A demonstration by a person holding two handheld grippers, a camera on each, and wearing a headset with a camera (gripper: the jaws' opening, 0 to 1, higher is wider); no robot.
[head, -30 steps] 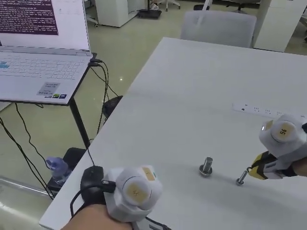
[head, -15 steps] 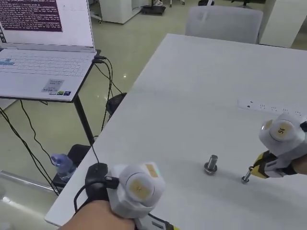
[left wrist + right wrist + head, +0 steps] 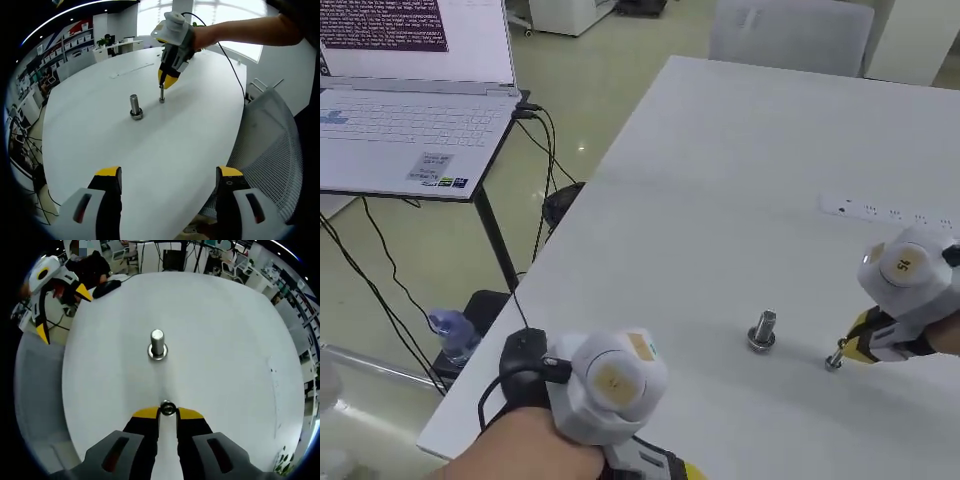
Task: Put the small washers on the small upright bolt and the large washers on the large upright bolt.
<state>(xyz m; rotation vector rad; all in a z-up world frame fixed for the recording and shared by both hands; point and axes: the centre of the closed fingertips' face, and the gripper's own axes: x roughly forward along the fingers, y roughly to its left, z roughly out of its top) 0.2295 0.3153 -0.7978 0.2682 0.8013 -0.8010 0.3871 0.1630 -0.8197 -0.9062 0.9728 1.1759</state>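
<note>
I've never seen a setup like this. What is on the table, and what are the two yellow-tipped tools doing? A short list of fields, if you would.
surface: white table
large bolt: upright, mid-table, nothing touching it
small bolt: beside the large one, apart from it
right gripper: jaws pinched at the small bolt's top; any washer there is too small to tell
left gripper: open, empty, well back from both bolts
nearby: laptop on a side stand
</note>
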